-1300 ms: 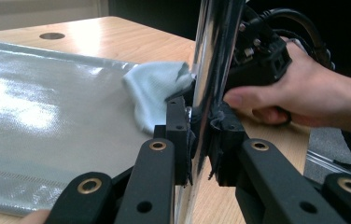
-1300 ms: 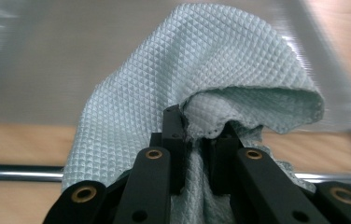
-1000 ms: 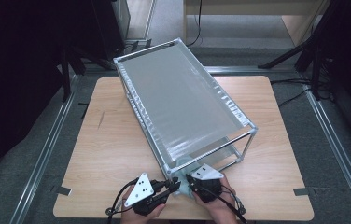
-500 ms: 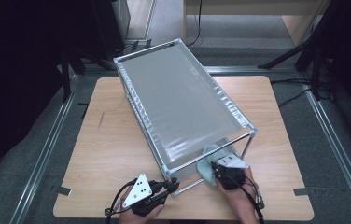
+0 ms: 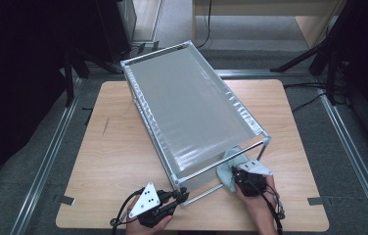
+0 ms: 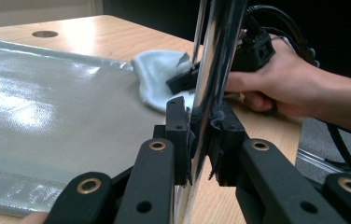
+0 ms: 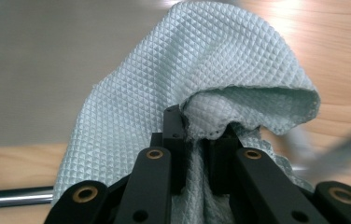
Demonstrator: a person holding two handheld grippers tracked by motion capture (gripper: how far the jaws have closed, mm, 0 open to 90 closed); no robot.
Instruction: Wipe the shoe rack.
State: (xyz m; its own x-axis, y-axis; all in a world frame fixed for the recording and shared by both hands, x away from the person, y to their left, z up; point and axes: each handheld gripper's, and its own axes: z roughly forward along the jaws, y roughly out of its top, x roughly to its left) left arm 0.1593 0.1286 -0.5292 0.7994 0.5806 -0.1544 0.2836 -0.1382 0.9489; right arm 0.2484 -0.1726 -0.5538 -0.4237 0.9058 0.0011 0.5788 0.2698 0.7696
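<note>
Two grippers at the near edge of the table (image 5: 113, 147). Left gripper (image 5: 181, 197) – jaws clamped on the metal rack's (image 5: 192, 110) near-left corner post (image 6: 213, 70), pads pressing on the chrome tube. Right gripper (image 5: 235, 177) – jaws closed on a pale blue cloth (image 7: 201, 74), bunched between them. Cloth lies against the rack's grey liner (image 6: 47, 107) at the near-right corner, partly on the table.

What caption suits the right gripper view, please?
Right gripper shut on a pale blue waffle cloth above the wooden table.

High view overhead facing forward, gripper views close (sharing cloth (image 6: 159, 74))
</note>
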